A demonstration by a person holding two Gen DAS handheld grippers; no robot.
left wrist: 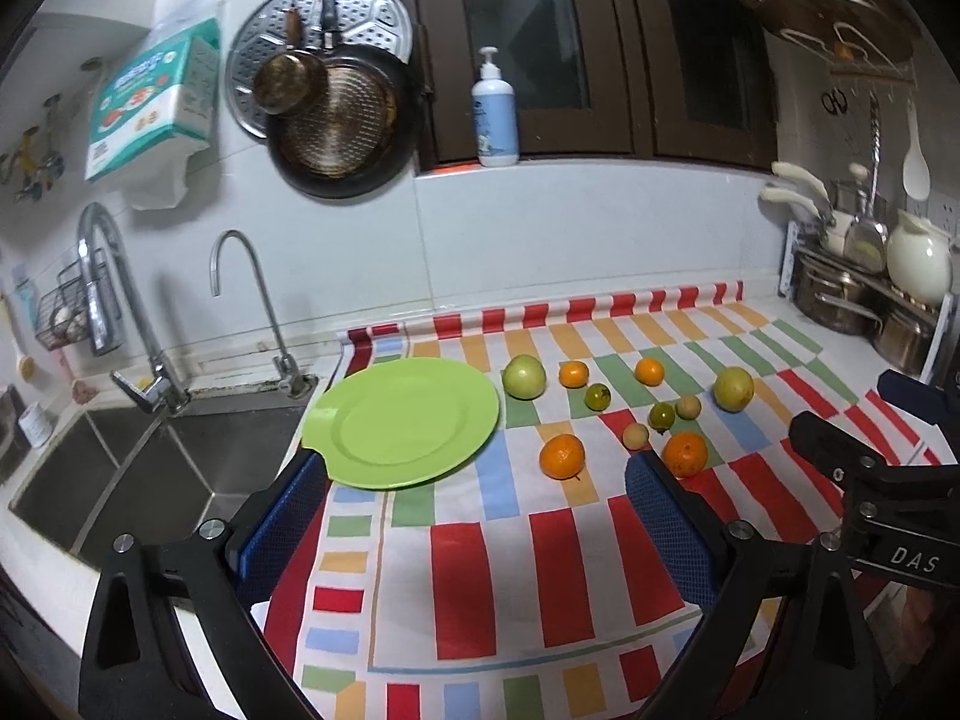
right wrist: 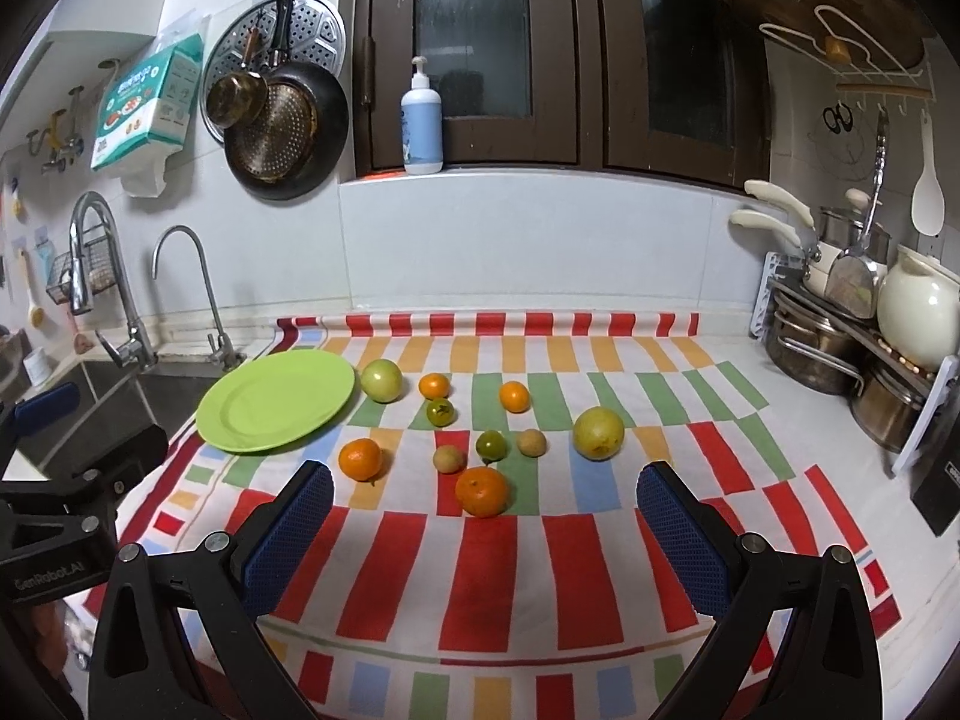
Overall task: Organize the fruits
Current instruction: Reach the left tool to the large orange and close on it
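Both tools hung above the near end of the striped cloth [right wrist: 480, 570], and nothing was in either of them: the left gripper [left wrist: 480, 516] stood spread wide, blue pads apart over bare red stripes, and the right gripper [right wrist: 486, 516] was spread just the same, holding nothing. The green plate [right wrist: 276, 399] lay flat at the cloth's left edge beside the sink [left wrist: 120, 468], with no fruit on it. The fruits sat scattered to its right, all round, so none showed a clear long axis. A pale green one [right wrist: 381, 380] rested just beside the plate rim; a yellow-green one [right wrist: 598, 432] sat well apart on the right. Four mandarins were there: the largest [right wrist: 482, 491] nearest the right gripper, another [right wrist: 360, 459] near its left pad, two small ones [right wrist: 434, 386] [right wrist: 515, 396] farther back. Between them lay two dark green fruits [right wrist: 440, 411] [right wrist: 491, 445] and two small tan ones [right wrist: 449, 458] [right wrist: 531, 442], too small to name. In the left wrist view, the left gripper's right pad [left wrist: 666, 516] cut off the near edge of the largest mandarin.
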